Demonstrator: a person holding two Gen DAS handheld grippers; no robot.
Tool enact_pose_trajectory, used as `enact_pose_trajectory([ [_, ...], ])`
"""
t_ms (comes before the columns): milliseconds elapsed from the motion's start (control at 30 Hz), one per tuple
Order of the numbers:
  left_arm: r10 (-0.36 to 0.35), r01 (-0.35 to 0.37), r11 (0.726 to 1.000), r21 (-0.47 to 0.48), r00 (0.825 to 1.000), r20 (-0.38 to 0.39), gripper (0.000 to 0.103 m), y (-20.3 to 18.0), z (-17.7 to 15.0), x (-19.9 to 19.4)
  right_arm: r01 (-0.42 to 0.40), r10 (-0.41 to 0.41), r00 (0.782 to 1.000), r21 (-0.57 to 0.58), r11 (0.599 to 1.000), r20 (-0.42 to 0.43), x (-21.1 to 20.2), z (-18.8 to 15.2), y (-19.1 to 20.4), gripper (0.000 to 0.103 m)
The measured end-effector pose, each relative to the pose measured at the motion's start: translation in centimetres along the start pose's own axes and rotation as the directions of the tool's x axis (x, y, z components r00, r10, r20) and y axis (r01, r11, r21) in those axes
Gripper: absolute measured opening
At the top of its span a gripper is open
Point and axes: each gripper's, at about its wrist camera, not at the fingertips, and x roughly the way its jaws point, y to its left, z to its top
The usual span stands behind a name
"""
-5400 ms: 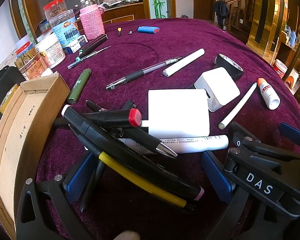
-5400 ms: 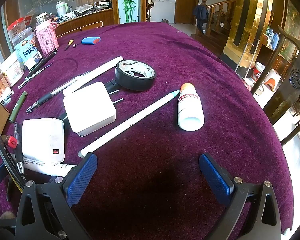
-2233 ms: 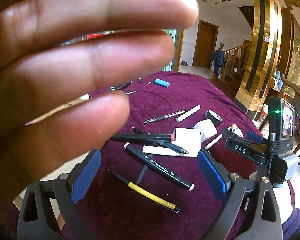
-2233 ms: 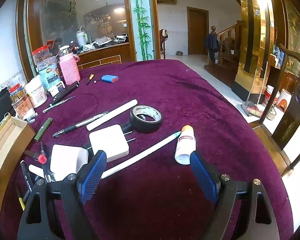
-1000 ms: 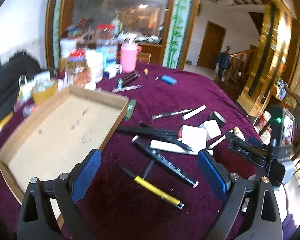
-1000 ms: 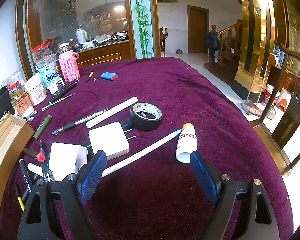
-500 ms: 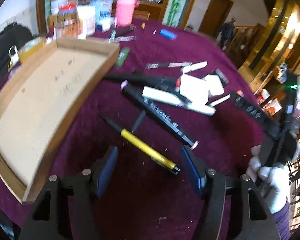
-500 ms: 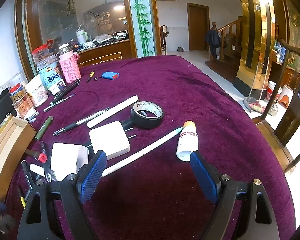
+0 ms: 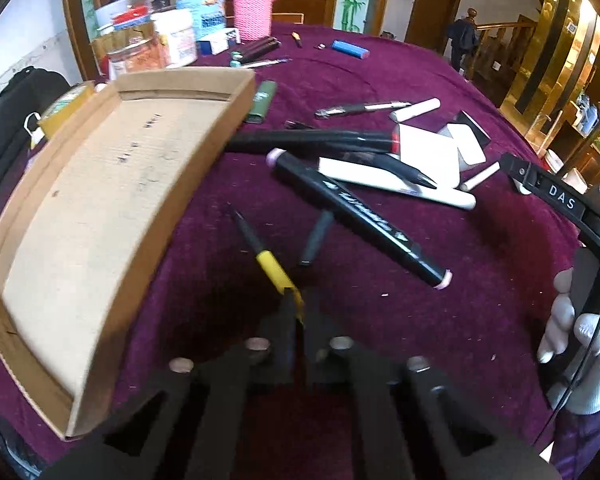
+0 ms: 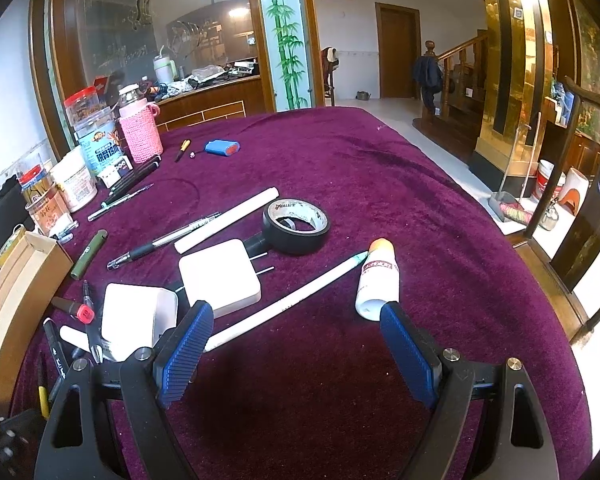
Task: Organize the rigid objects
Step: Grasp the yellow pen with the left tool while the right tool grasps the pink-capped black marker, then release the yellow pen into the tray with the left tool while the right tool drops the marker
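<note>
Fingers of the left gripper (image 9: pixel 298 312), half a second ago still spread above the yellow-banded pen (image 9: pixel 265 257), are now clamped together on its near end, and the pen's dark tip points toward the cardboard tray (image 9: pixel 100 208) at the tabletop's left edge. The right gripper (image 10: pixel 296 346) has not moved: its blue-padded fingers (image 10: pixel 186 354) stay wide apart and empty over the purple tabletop (image 10: pixel 380 184) near its front edge, framing a white stick (image 10: pixel 288 300) and a small white bottle (image 10: pixel 378 284). The left view is motion-blurred, so the script on the big black marker (image 9: pixel 360 216) cannot be read, and the pen's rear end is hidden between the closed fingers. The bottle's red label is too small to read; the black tape roll (image 10: pixel 296 222) carries print on its inner core, also illegible. "DAS" shows in white on the right gripper's body, seen at the right edge of the left view above a white-gloved hand (image 9: pixel 580 344).
</note>
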Motion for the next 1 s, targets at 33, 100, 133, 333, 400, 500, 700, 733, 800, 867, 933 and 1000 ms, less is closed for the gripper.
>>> enact_pose_trajectory([
  [33,-0.007,0.007,1.000,-0.009,1.000,-0.005,0.002,0.3,0.0,0.2,0.000,0.000,1.000,0.000,1.000,-0.002,0.0,0.0,0.0,0.088],
  [100,-0.018,0.018,0.999,-0.028,1.000,0.008,0.002,0.6,0.3,0.3,0.001,-0.001,1.000,-0.003,1.000,-0.005,0.1,0.0,0.1,0.088],
  [133,-0.018,0.018,0.999,-0.031,1.000,0.016,0.002,0.3,0.3,0.3,0.002,-0.002,1.000,-0.004,1.000,-0.006,0.1,0.1,0.1,0.088],
  [333,0.015,-0.017,0.999,0.042,0.999,0.040,0.053,-1.8,0.2,1.8,0.013,-0.013,1.000,-0.006,1.000,-0.012,0.1,0.0,0.0,0.088],
  [400,0.019,-0.024,0.994,0.103,0.998,0.057,0.017,-2.5,-0.1,1.6,0.015,-0.016,1.000,-0.009,1.000,-0.015,0.2,0.1,0.1,0.088],
  [500,-0.023,0.018,0.995,0.094,0.999,0.049,0.008,-1.0,-0.3,0.9,0.004,-0.005,1.000,-0.019,1.000,-0.027,0.4,0.2,0.3,0.088],
  [700,-0.098,0.098,0.995,0.005,0.990,0.100,0.008,3.1,-1.0,-1.8,-0.188,0.180,0.981,-0.131,0.973,-0.072,-3.1,-0.1,3.7,0.088],
  [733,-0.112,0.113,0.994,-0.004,0.987,0.117,0.008,3.5,-1.1,-2.5,-0.245,0.229,0.968,-0.185,0.952,-0.103,-3.5,-0.3,5.2,0.088],
  [800,-0.136,0.140,0.990,-0.019,0.980,0.146,0.008,4.3,-1.4,-3.6,-0.340,0.301,0.936,-0.258,0.904,-0.180,-3.6,-1.0,8.2,0.087],
  [867,-0.154,0.161,0.986,-0.032,0.975,0.161,0.008,5.1,-1.6,-4.5,-0.384,0.319,0.917,-0.311,0.869,-0.241,-2.9,-1.7,10.9,0.075],
  [933,-0.157,0.167,0.985,-0.041,0.972,0.172,0.008,5.8,-2.0,-5.1,-0.386,0.298,0.914,-0.368,0.846,-0.274,-2.1,-2.2,13.1,0.060],
  [1000,-0.158,0.170,0.984,-0.052,0.970,0.182,0.008,6.8,-2.3,-5.6,-0.383,0.274,0.913,-0.408,0.829,-0.302,-1.0,-2.6,15.1,0.050],
])
